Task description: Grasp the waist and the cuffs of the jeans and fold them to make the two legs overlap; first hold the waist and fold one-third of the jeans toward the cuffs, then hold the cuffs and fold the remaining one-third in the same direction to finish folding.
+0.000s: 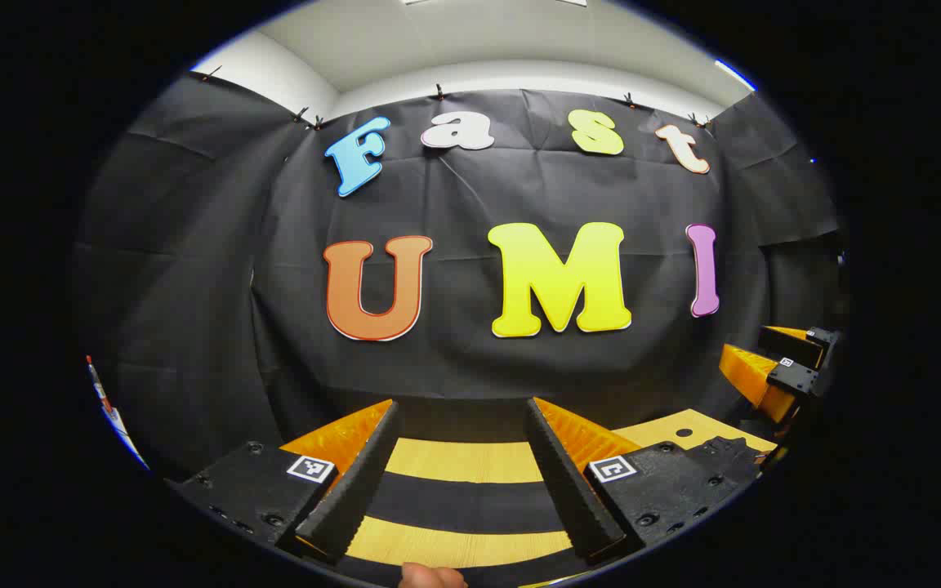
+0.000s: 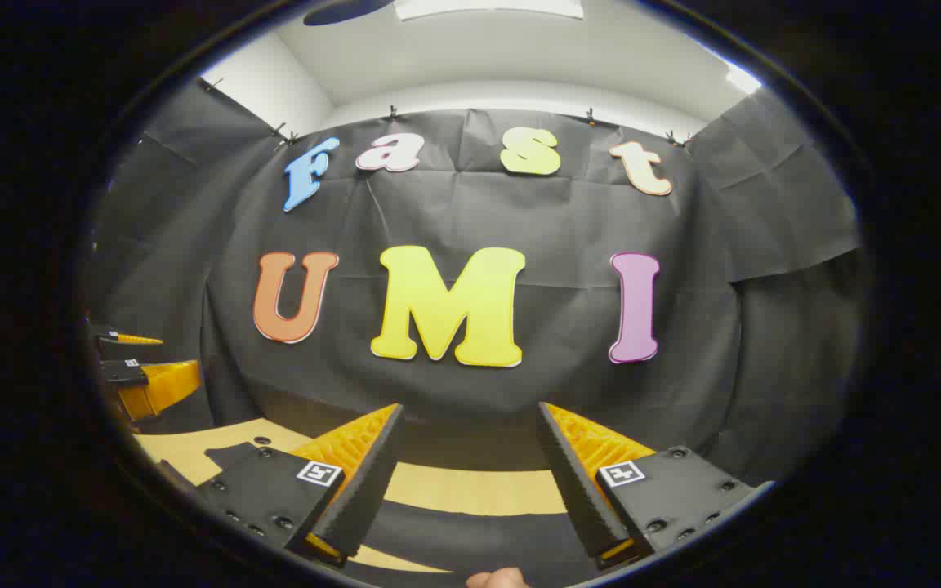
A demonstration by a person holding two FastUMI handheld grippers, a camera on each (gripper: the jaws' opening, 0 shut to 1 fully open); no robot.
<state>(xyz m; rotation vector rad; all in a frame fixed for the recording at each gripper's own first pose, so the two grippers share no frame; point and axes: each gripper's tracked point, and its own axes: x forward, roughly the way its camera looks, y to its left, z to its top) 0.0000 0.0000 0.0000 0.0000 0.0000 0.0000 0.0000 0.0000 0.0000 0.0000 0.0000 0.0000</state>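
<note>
L gripper (image 1: 462, 441) jaws wide apart, holding nothing, over striped table (image 1: 462, 461). R gripper (image 2: 470, 445) same, nothing between fingers. Each seen at other view's edge. Black cloth wall (image 1: 193, 286) ahead. Square markers on fingers, unreadable. Can't tell where jeans are.

The left gripper (image 1: 461, 408) carries two long wedge-shaped fingers with ribbed inner faces, each bolted to a flat black mounting block. Round screw heads dot the blocks, and a small square black-and-white marker sits on top of each (one per side). The right gripper (image 2: 470, 412) is built the same way: ribbed wedge fingers, black blocks, screws, two square markers. A bare fingertip (image 1: 431, 575) pokes in at the bottom edge of the left gripper view.
</note>
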